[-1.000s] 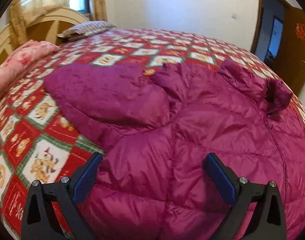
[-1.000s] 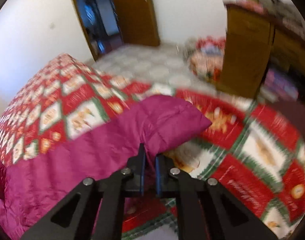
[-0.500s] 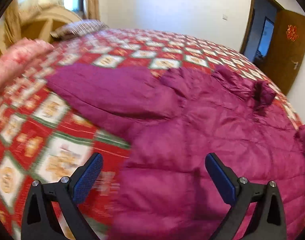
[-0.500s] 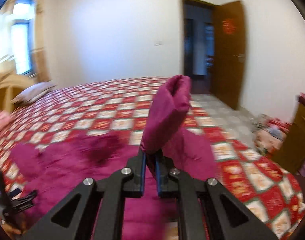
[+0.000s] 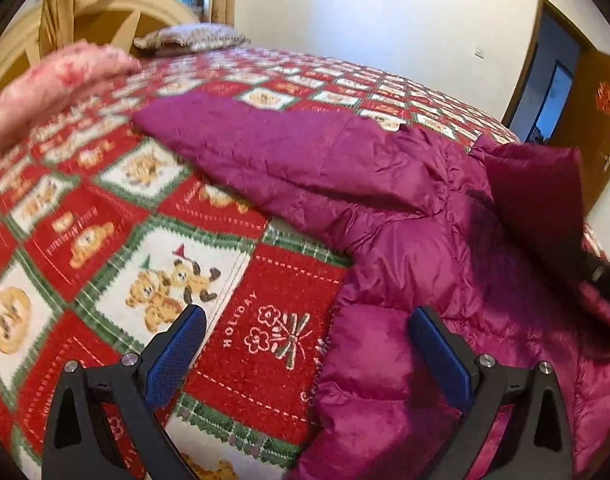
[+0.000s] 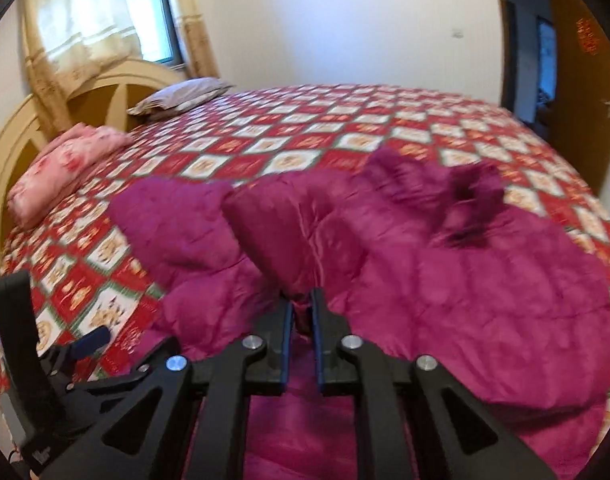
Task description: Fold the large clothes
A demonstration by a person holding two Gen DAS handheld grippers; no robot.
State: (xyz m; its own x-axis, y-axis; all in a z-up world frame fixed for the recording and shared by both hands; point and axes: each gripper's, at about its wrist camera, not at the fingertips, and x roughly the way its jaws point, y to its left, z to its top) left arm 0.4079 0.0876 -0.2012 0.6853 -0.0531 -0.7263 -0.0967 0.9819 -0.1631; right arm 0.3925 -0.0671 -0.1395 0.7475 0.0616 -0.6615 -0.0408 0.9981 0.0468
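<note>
Right claw (image 6: 302, 312) just opening around jacket (image 6: 425, 272) sleeve (image 6: 273, 236), sleeve lengthwise toward headboard

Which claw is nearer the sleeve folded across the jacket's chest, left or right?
Right. The right claw has the folded sleeve between its fingers, which have just been opening. The left claw hangs open over the jacket's edge and the bedspread, away from that sleeve.

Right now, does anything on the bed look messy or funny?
Yes. The purple jacket is only half folded: one sleeve lies across its front, the end between the right gripper fingers, while the other sleeve sticks out over the quilt. The collar is bunched up.
</note>
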